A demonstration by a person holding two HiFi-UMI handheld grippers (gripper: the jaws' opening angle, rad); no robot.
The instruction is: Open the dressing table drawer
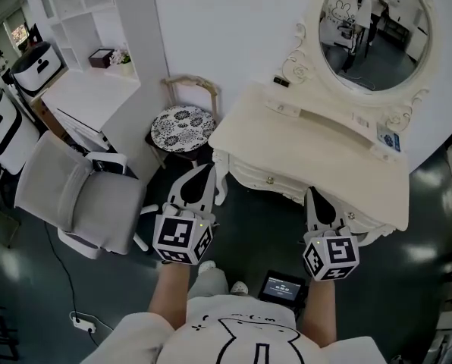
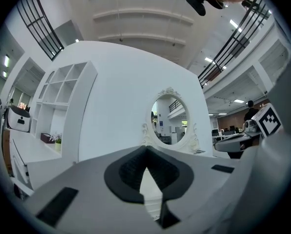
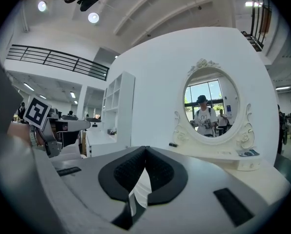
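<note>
We can read no words or numbers here. The cube (image 1: 182, 237) on the left gripper (image 1: 209, 171) and the other cube (image 1: 331, 256) on the right gripper (image 1: 315, 197) carry black and white square patterns, not letters. The small screen (image 1: 280, 287) just behind the right gripper shows pale marks, too small to read. The card (image 1: 389, 139) on the dressing table (image 1: 317, 146), well ahead of the right gripper, has blue print, also too small.

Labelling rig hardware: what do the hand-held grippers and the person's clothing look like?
The left hand-held gripper and right hand-held gripper have white shells, black ribbed pads, and a cube of black-and-white square markers. The person's T-shirt is white with a black line drawing.
</note>
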